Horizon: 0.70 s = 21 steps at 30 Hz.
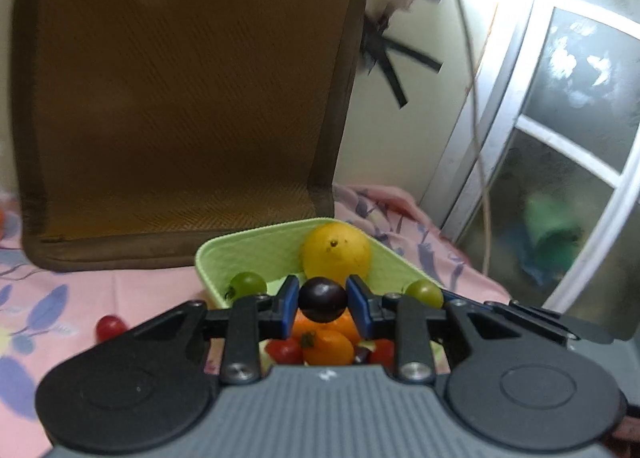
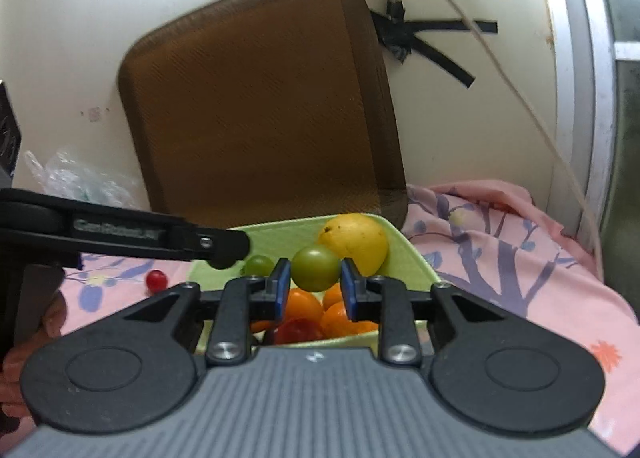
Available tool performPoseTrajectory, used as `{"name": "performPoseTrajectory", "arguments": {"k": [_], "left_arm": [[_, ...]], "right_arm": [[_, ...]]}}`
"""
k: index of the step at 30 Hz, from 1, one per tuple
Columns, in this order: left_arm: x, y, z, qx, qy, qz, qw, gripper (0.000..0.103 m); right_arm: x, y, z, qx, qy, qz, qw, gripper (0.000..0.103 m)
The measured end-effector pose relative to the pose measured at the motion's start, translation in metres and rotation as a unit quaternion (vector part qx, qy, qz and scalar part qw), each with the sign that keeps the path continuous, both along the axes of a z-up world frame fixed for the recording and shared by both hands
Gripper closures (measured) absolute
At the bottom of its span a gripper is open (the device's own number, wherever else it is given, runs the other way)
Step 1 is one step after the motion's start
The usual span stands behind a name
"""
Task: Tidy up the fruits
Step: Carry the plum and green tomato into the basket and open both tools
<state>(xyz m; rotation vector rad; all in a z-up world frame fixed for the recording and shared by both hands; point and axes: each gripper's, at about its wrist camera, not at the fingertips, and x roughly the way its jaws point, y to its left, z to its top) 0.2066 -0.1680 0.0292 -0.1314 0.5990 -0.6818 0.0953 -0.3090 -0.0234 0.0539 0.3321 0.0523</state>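
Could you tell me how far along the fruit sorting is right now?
Mostly done, it seems. The green tray already holds a yellow citrus, orange fruits, red tomatoes and a green one. In hand: the left tool grips a dark plum and the right tool a green fruit, both over the tray. Left: a red fruit on the pink cloth.

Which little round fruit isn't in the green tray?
The small red one, alone on the pink cloth left of the green tray; the others are inside or gripped.
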Motion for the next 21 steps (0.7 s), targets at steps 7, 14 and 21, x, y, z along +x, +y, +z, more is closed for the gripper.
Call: {"name": "performPoseTrajectory", "arguments": {"k": [7,14,21], "left_arm": [[0.015,-0.007,-0.009,-0.009,0.009,-0.003,0.9999,0.057],[0.011,0.079,0.016,-0.052,-0.011,0.086,0.9949,0.057],[0.011,0.128,-0.007,0.014,-0.001,0.128,0.9917,0.057]], "right_arm": [[-0.003,-0.007,-0.006,0.001,-0.024,-0.013,1.000,0.049],[-0.026,-0.010,0.006,0.026,-0.073,-0.007,0.997,0.050],[-0.055,0.036,0.014,0.039,-0.038,0.114,0.992,0.050]]}}
